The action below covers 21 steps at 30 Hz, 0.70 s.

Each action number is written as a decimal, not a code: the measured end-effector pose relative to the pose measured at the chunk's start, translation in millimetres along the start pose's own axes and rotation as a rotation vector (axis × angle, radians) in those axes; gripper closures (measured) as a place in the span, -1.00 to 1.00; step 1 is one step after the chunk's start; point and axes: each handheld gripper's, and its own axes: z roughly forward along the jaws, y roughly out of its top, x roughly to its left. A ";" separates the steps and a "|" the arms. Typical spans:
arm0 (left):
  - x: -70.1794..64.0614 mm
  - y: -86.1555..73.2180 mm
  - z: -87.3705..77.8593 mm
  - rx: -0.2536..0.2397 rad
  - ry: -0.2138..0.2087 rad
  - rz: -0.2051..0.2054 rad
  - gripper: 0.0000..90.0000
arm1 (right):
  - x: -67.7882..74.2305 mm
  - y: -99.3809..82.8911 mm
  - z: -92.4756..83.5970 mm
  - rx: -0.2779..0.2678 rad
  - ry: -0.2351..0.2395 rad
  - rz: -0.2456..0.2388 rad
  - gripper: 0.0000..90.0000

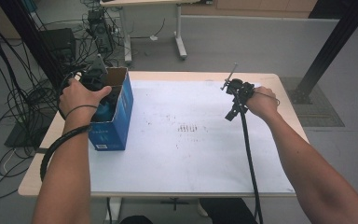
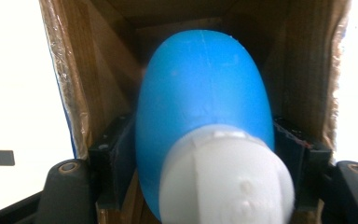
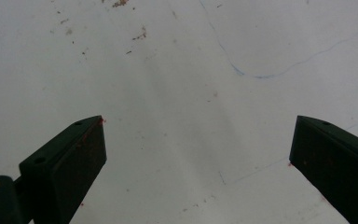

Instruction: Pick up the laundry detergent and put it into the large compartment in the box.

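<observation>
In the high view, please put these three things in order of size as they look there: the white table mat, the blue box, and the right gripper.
Largest to smallest, as they look in the high view:
1. white table mat
2. blue box
3. right gripper
The box stands taller, nearer the camera, which may enlarge it slightly; the order still holds.

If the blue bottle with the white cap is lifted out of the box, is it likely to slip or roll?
The blue bottle looks smooth and rounded, so it may slip between the flat pads of the left gripper. Laid on the table, its curved body would probably roll. The cardboard box fits closely around it, so it might drag on the walls.
</observation>
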 end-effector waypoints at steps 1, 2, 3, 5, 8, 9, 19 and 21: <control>0.0 -0.3 -0.5 -0.001 -0.002 -0.001 -0.33 | 0.7 0.7 -0.2 0.002 0.000 0.002 -0.92; 0.0 -0.7 -0.9 -0.002 -0.003 -0.004 -0.34 | 0.6 0.5 -0.2 -0.001 0.001 0.000 -0.92; -0.9 -1.1 -1.6 -0.004 -0.001 -0.002 -0.36 | 1.1 1.2 0.1 0.001 0.002 0.001 -0.92; -3.8 -1.2 -2.3 -0.004 0.012 0.002 -0.38 | 1.7 1.3 0.1 -0.001 0.004 0.002 -0.92; -4.6 -2.3 -4.7 -0.006 0.011 0.001 -0.41 | 2.1 2.1 0.3 0.000 0.005 -0.007 -0.91; -4.6 -2.7 -5.7 -0.008 0.010 0.001 -0.45 | 3.2 2.4 -0.5 0.000 0.001 -0.004 -0.92; -11.4 -5.9 -26.4 -0.020 0.028 0.014 -0.49 | 5.1 3.1 -2.2 0.001 -0.002 -0.007 -0.92; -13.2 -7.1 -31.0 -0.025 0.034 0.025 -0.50 | 5.5 3.4 -2.5 0.002 -0.004 -0.012 -0.92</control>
